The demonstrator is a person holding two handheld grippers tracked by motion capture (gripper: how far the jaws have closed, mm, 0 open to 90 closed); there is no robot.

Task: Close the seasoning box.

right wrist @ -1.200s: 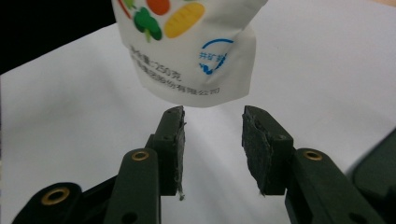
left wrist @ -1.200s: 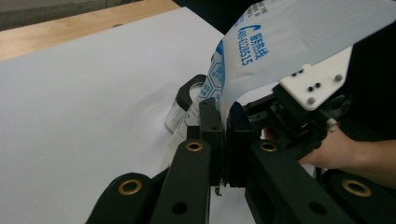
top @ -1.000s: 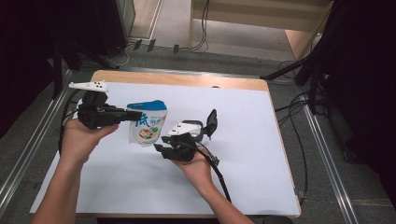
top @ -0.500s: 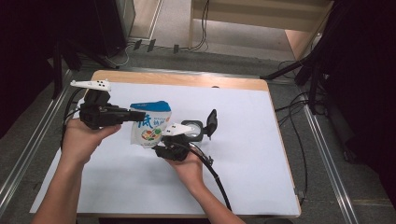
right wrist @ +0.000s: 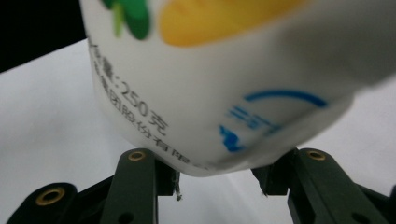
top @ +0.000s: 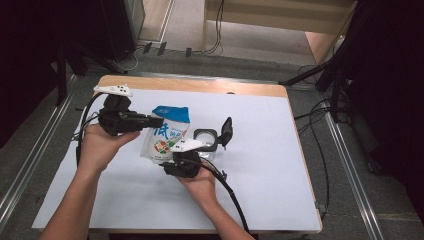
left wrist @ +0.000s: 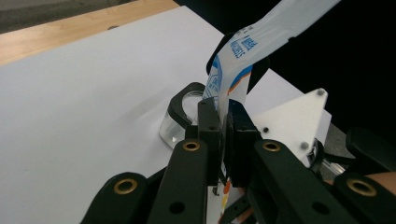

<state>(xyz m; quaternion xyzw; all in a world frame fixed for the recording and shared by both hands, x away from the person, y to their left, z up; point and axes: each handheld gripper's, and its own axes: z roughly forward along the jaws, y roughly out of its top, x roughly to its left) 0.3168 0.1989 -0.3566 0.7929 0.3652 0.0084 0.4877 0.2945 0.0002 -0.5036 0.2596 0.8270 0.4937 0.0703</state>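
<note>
High view: blue-and-white printed plastic pouch (top: 167,135) is pinched at its top edge by left gripper (top: 152,121), while its bottom is clamped between right gripper (top: 172,161) jaws.

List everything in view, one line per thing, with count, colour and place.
pouch: one, white and blue with printed text, held above the table between both grippers
container: one, clear with a black rim and open black lid, on the table right of the pouch
table: one, white top with a wooden far edge
left gripper: one, black, jaws clamped on the pouch's side
right gripper: one, black, jaws around the pouch's bottom
</note>
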